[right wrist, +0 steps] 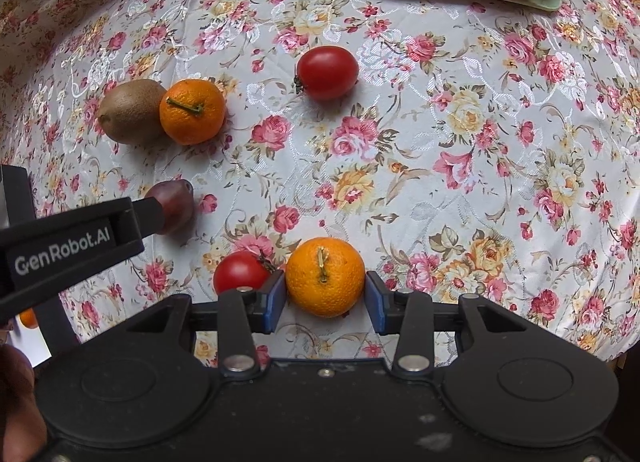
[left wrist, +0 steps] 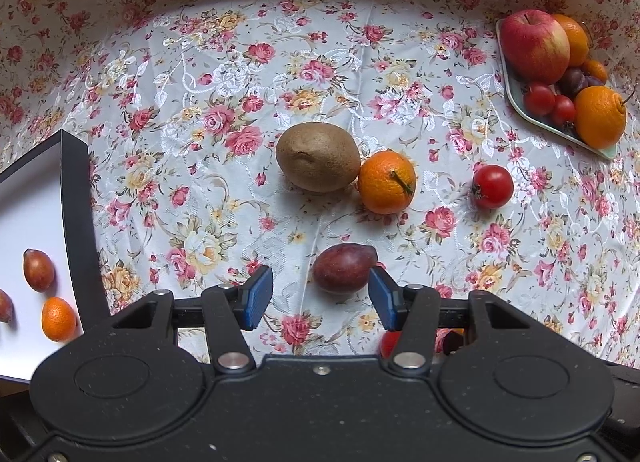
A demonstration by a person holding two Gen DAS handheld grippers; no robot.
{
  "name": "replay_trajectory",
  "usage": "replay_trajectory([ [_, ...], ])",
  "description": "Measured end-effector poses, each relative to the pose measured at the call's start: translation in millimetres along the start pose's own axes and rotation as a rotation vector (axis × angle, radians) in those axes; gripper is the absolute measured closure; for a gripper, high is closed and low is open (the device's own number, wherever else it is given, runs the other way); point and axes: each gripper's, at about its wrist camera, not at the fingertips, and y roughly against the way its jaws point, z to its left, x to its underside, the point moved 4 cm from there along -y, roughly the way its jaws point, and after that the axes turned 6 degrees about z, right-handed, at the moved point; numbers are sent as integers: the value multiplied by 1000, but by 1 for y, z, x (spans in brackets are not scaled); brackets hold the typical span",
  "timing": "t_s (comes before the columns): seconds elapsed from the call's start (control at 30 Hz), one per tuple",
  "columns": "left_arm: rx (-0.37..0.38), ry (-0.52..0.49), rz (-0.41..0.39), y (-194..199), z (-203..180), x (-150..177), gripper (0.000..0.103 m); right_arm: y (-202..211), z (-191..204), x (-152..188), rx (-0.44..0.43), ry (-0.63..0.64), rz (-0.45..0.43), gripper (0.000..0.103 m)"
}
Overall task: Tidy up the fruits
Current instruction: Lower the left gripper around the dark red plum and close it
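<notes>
Grippers both point straight down at the flowered tablecloth [left wrist: 224, 74]. The left gripper [left wrist: 321, 294] hangs with its blue pads spread wide; a dark red plum [left wrist: 345, 267] lies on the cloth between them, the right pad just beside its end, the left pad well clear. The right gripper [right wrist: 325, 298] straddles a small orange mandarin [right wrist: 325, 276], stem up; its left pad meets the peel, while the right pad sits so close that contact cannot be told. A red tomato [right wrist: 240, 272] rests against that left finger.

Farther out, a brown kiwi [left wrist: 318, 162] touches a second mandarin [left wrist: 386, 182], with another tomato [left wrist: 493, 186] apart to the right. A pale green plate [left wrist: 532, 112] holds an apple [left wrist: 534, 45], oranges and tomatoes. A white tray [left wrist: 32, 202] at the left holds plums and a mandarin.
</notes>
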Motion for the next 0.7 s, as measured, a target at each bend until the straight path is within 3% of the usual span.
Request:
replay_trajectory([
  [0.3, 2, -19, 4, -5, -8, 0, 45, 21, -24, -5, 14, -123, -123, 60],
  [0.7, -7, -33, 22, -15, -12, -2, 45, 43, -28, -3, 15, -149, -248, 60],
])
